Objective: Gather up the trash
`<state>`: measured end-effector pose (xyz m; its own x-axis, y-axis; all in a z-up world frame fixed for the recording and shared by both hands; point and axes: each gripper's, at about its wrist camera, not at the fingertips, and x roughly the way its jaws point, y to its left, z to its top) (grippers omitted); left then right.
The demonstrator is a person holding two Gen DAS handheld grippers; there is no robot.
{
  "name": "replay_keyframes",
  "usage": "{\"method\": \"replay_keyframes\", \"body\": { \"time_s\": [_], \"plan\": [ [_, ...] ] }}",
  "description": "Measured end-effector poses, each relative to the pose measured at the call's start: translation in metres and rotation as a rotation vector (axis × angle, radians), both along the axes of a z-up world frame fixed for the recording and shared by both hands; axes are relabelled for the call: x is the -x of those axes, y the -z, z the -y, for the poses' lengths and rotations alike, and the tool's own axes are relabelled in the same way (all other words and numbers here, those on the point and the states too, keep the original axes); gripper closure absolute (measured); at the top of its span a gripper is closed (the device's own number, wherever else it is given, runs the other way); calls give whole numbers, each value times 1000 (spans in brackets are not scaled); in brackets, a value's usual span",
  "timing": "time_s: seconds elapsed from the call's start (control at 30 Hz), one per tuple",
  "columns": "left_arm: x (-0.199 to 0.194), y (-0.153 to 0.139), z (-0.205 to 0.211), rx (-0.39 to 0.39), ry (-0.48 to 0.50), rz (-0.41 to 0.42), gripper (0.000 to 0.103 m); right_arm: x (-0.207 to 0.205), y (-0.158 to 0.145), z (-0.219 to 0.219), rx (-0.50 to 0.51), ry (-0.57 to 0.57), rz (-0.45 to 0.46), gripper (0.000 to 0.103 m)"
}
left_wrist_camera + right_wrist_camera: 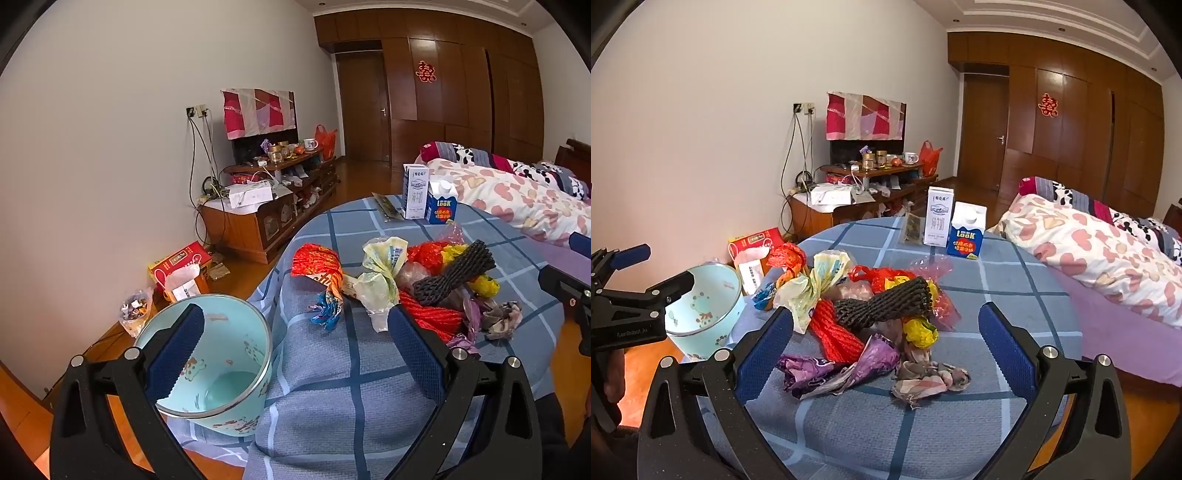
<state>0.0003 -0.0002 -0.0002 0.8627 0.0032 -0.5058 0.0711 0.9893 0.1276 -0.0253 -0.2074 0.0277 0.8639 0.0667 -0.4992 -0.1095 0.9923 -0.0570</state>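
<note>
I have both sets of tongs spread wide with nothing between their blue pads: my left gripper (295,350) hangs over the near left edge of the round table in its blue checked cloth (332,369), and my right gripper (886,350) hovers over the near middle. The trash lies heaped mid-table: a black foam mesh sleeve (886,301) atop red netting (833,334), with crumpled purple foil wrappers (849,369) nearest me. The pale turquoise patterned bin (221,369) stands just left of the table, while a white milk carton (939,216) and blue carton (967,230) stand upright at the far edge.
</note>
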Motion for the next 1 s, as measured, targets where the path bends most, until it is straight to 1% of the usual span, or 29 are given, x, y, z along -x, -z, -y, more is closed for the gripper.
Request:
{"method": "replay_keyframes", "body": {
  "time_s": [0.27, 0.33, 0.6, 1.0],
  "plan": [
    [-3, 2, 4, -4, 0, -7, 6, -2, 2, -2, -2, -5, -8, 5],
    [0, 0, -1, 7, -1, 1, 6, -1, 2, -1, -4, -6, -7, 5],
    [-2, -4, -7, 5, -2, 0, 6, -1, 5, -1, -9, -7, -14, 5],
    [-2, -3, -9, 4, -3, -4, 6, -2, 7, -2, -9, -7, -19, 5]
  ]
}}
